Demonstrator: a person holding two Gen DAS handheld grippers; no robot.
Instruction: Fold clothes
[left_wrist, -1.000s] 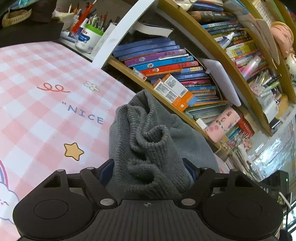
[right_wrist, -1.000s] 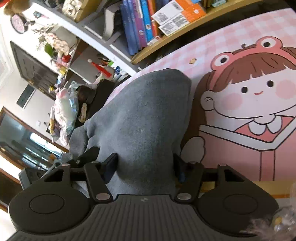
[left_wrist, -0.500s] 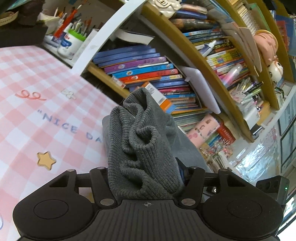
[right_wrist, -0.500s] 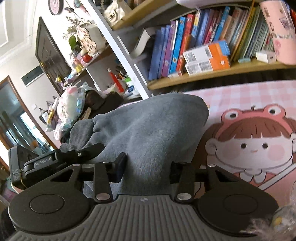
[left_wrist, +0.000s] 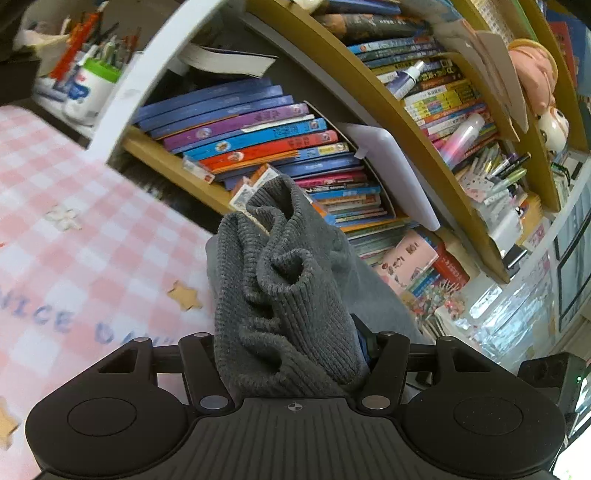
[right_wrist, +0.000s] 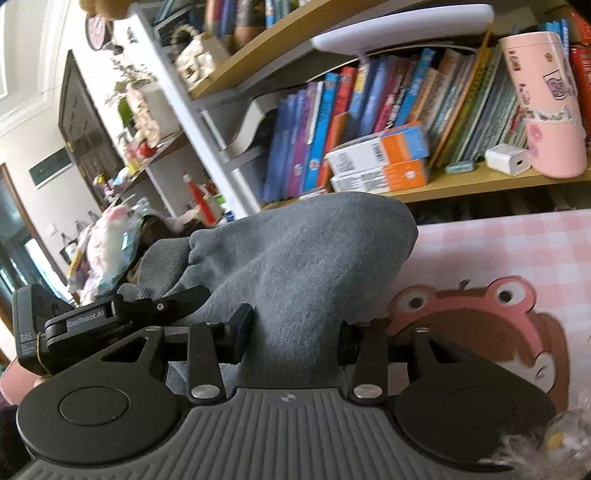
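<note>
A grey knitted garment is bunched between the jaws of my left gripper, ribbed edge uppermost, held up above the pink checked tablecloth. My right gripper is shut on the smoother grey cloth of the same garment, also lifted off the table. The other gripper's black body shows at the left of the right wrist view, close beside it. The fingertips of both grippers are hidden in the cloth.
A bookshelf full of books runs along the far edge of the table. A pen cup stands at the far left. A pink tumbler and orange boxes sit on the lower shelf. The cloth has a cartoon frog-hat girl.
Both grippers have risen and tilted up with the garment, so the shelves fill more of each view and less tablecloth shows. Both holds are unchanged.
</note>
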